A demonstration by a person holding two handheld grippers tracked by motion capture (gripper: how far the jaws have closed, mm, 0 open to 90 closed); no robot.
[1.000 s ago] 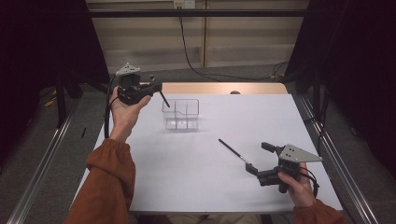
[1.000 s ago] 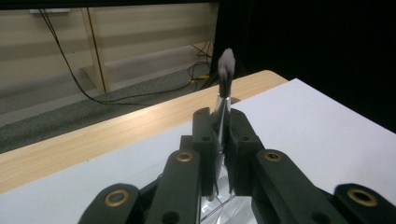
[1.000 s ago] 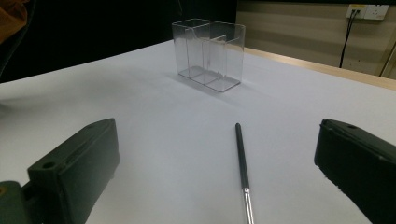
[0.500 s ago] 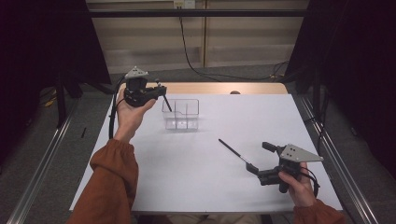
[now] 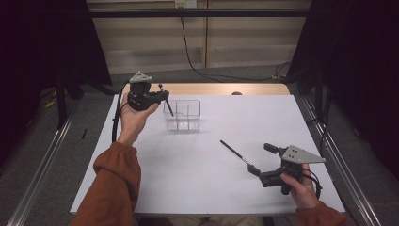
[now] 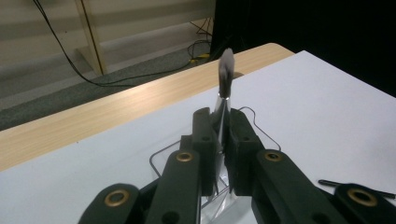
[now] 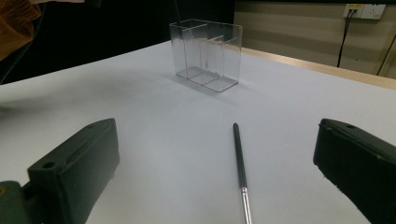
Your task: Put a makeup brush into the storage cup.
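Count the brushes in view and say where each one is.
2. One brush is clamped in the left gripper, bristles up, above the clear holder. The other brush lies flat on the table, between the open jaws of the right gripper.

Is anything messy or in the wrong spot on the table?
One brush lies loose on the table, away from the clear box. The left tool holds another brush above the box. Nothing spilled or broken.
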